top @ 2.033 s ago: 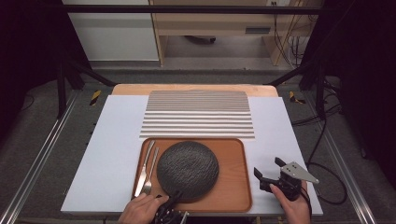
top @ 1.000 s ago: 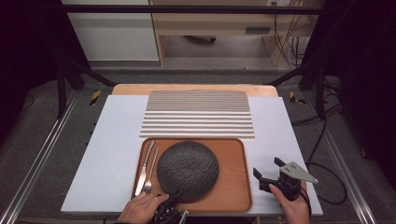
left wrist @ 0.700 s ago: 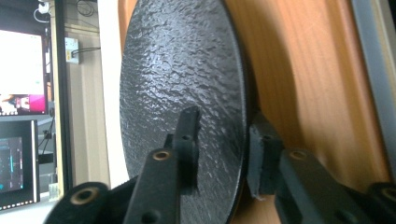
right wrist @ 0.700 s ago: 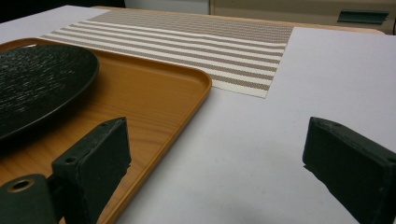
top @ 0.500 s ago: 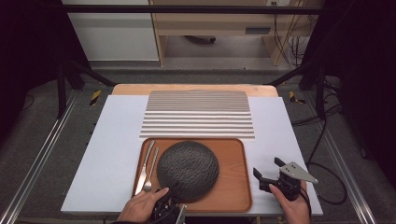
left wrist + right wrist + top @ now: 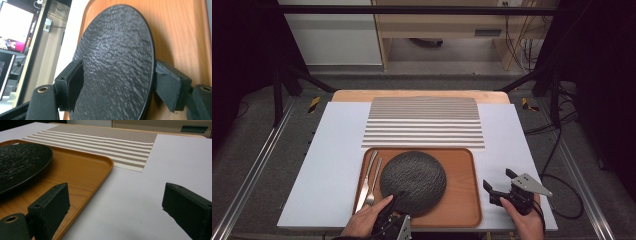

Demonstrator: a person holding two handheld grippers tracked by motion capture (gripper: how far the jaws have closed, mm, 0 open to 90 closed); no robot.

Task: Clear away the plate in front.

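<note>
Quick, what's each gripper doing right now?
Left gripper: jaws just been opening, now open astride the black plate rim, pads off it.
Right gripper: open, holding nothing, over the white table beside the tray.

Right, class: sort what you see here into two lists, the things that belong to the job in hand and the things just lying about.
In the job:
- black plate, on the tray
- left tongs, straddling the plate's near rim; jaws just been opening, pads off it
- wooden tray

Lying about:
- fork and knife beside the plate
- striped placemat
- right tongs, open over the white table sheet
</note>
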